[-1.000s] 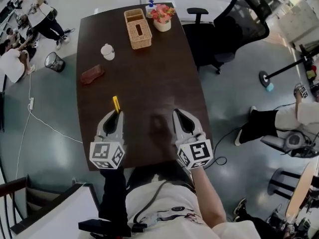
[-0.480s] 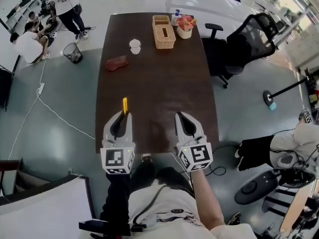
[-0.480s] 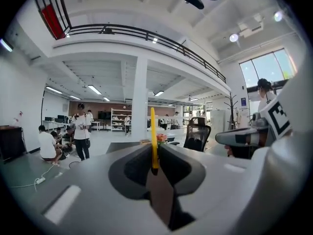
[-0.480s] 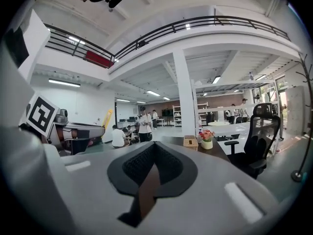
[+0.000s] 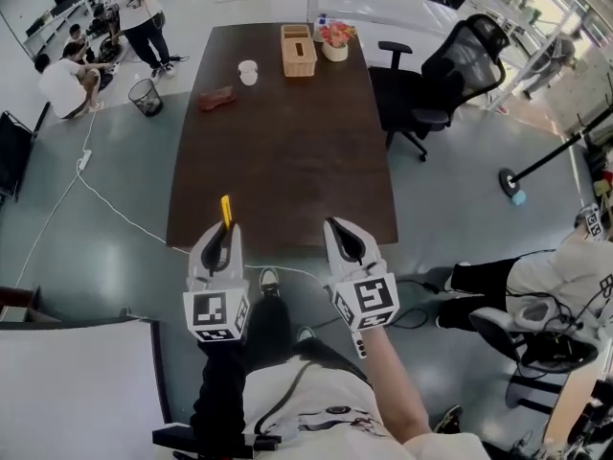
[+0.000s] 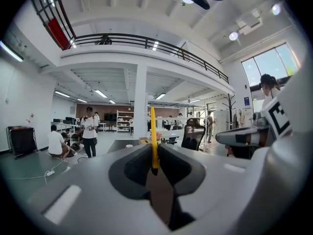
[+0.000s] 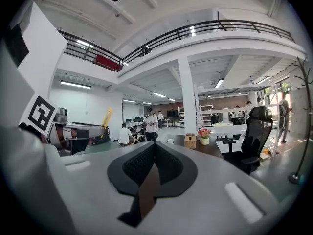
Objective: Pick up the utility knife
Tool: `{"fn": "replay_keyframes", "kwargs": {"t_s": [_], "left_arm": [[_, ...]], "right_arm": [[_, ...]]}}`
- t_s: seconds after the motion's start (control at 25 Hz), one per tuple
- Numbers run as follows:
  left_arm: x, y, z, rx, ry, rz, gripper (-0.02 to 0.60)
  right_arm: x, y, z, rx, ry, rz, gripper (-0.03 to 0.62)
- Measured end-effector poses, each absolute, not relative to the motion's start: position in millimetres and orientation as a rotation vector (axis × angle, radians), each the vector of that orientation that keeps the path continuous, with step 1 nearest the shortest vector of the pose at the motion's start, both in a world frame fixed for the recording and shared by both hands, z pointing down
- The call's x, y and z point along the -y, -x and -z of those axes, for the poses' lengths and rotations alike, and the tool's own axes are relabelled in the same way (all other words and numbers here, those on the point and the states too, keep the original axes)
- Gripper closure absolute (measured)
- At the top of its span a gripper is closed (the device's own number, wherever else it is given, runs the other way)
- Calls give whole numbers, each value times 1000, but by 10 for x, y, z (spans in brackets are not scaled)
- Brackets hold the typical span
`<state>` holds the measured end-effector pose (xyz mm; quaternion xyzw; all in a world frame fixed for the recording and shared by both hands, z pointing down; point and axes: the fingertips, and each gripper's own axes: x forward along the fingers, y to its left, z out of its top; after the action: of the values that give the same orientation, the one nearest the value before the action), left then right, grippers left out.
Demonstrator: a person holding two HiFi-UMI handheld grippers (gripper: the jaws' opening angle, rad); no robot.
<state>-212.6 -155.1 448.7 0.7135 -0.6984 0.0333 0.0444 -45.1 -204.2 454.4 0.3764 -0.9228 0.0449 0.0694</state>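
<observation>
Left gripper [image 5: 222, 236] is clamped on the utility knife [image 5: 226, 209]. In the left gripper view the thin yellow body stands edge-on between the two pads. Its lower end is pinched where the tips meet, and the rest projects straight out beyond them. The knife is in the air, not lying on anything. In the head view its free end reaches over the near edge of the dark table [image 5: 278, 151], which lies ahead of the gripper.

Right gripper [image 5: 342, 230] is level with the left one and well apart from it on the far side of the knife. Its jaws are closed together with nothing between them.

Far ahead of both grippers, at the table's other end, are a wicker box [image 5: 298, 50], a flower pot [image 5: 335, 38], a white cup [image 5: 248, 71] and a reddish-brown lump [image 5: 216, 98]. None is near the knife. An office chair [image 5: 450, 75] stands ahead and out past the right gripper.

Handling, as a judgement:
- The knife looks light and stiff, a slim plastic shell.
- Its flat sides are smooth, so it could pivot or slide in the pads.
- The hold sits near one end, which leaves a long lever free. A grip closer to the middle across the flat faces would be steadier.
- I cannot tell whether the blade is out, so treat the projecting end as sharp.
</observation>
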Motion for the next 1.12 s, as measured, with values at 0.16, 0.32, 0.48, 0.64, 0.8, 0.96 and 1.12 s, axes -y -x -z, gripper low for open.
{"fn": "replay_keyframes", "kwargs": {"t_s": [0.16, 0.32, 0.48, 0.64, 0.8, 0.96, 1.12], "left_arm": [[1322, 1761, -4468, 2112, -2164, -122, 535], [1093, 1565, -4396, 2116, -2165, -127, 535], [807, 1546, -4336, 2136, -2157, -120, 535], [587, 1503, -4294, 2134, -2159, -105, 535], [308, 1520, -4257, 2137, -2177, -107, 535], [-152, 1546, -4247, 2116, -2208, -110, 535], [-591, 1590, -4270, 2105, -2218, -130, 535]], "right_arm": [[1870, 51, -4524, 2777, -1123, -187, 592], [1662, -162, -4437, 2781, -1111, -178, 592], [1407, -158, -4347, 2801, -1093, -162, 592], [1235, -223, -4271, 2802, -1120, -153, 592], [1031, -180, -4189, 2805, -1157, -129, 592], [607, -80, -4106, 2819, -1179, -106, 592], [123, 9, -4077, 2817, -1203, -108, 592]]}}
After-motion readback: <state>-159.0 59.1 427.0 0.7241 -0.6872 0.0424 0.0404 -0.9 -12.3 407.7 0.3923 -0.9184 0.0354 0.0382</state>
